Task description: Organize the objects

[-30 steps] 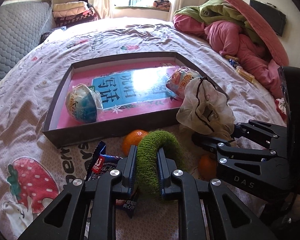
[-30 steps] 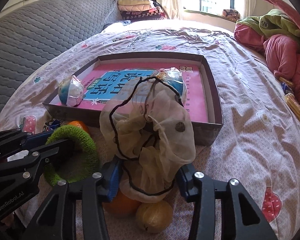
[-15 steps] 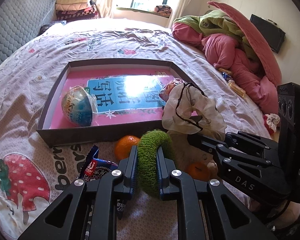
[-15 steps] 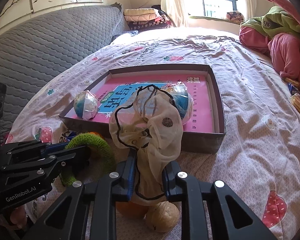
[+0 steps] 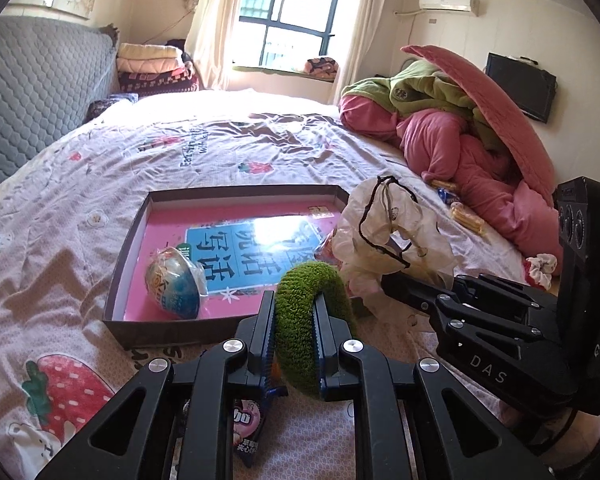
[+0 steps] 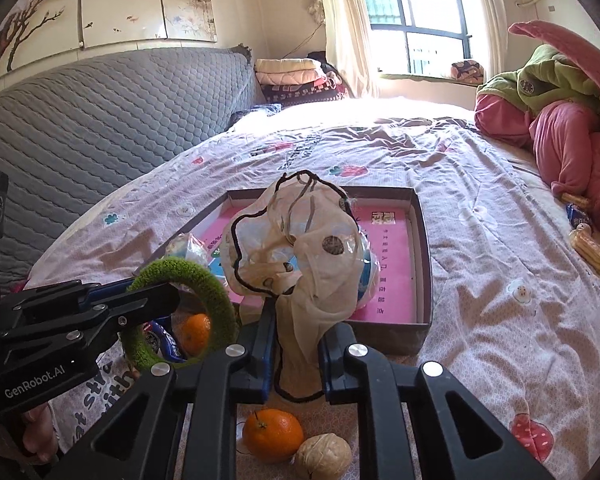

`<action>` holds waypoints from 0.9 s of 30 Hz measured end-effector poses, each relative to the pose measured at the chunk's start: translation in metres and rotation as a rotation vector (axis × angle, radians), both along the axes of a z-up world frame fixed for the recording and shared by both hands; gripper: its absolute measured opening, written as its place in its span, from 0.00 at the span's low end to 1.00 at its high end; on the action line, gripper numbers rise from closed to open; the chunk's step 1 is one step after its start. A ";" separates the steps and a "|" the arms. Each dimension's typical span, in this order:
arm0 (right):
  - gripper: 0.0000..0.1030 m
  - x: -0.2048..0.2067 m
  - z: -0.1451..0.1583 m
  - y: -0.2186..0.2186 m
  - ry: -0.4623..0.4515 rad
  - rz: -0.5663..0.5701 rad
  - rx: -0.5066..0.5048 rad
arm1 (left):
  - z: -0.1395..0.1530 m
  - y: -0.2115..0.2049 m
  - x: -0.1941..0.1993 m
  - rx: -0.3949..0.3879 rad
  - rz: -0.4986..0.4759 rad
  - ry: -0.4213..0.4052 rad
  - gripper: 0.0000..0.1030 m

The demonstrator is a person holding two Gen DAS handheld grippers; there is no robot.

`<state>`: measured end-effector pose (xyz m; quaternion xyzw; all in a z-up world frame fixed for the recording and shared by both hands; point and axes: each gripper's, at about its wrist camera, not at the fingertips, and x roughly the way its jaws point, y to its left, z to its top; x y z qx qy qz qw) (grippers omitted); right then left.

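Fuzzy green yarn covers a ring (image 5: 314, 320), pinched on its lower arc by the closed left tongs (image 5: 292, 330) and held upright above the bed (image 5: 79, 200), just in front of a shallow dark cardboard box (image 5: 115, 276). Beside it the right tongs (image 6: 297, 334) are clamped on a limp cream gauze pouch (image 6: 300, 248), sheer and crumpled, edged with a thin black cord and marked with dark dots; it billows up over the near wall of the box. The box has a glossy pink and blue printed floor. A round blue ball wrapped in clear crinkled film (image 5: 175, 284) lies in its near left corner. Under the tongs, on the pink strawberry-print bedsheet, sit two smooth oranges (image 6: 273, 434) (image 6: 195, 332), a pale wrinkled walnut (image 6: 322, 456) touching the nearer one, and a shiny snack packet (image 5: 247, 428). Pink and green quilts (image 5: 460, 136) are heaped at the far right.
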<state>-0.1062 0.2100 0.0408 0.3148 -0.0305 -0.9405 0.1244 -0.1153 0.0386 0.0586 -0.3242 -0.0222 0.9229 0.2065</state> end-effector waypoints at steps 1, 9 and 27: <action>0.17 0.001 0.002 0.001 0.011 -0.004 0.001 | 0.001 -0.001 -0.001 0.002 0.006 0.003 0.16; 0.17 0.004 0.023 -0.003 0.107 -0.020 0.041 | 0.010 -0.006 -0.006 0.017 0.037 0.045 0.16; 0.17 -0.001 0.040 -0.017 0.198 -0.035 0.060 | 0.027 -0.021 -0.021 0.025 0.134 0.158 0.16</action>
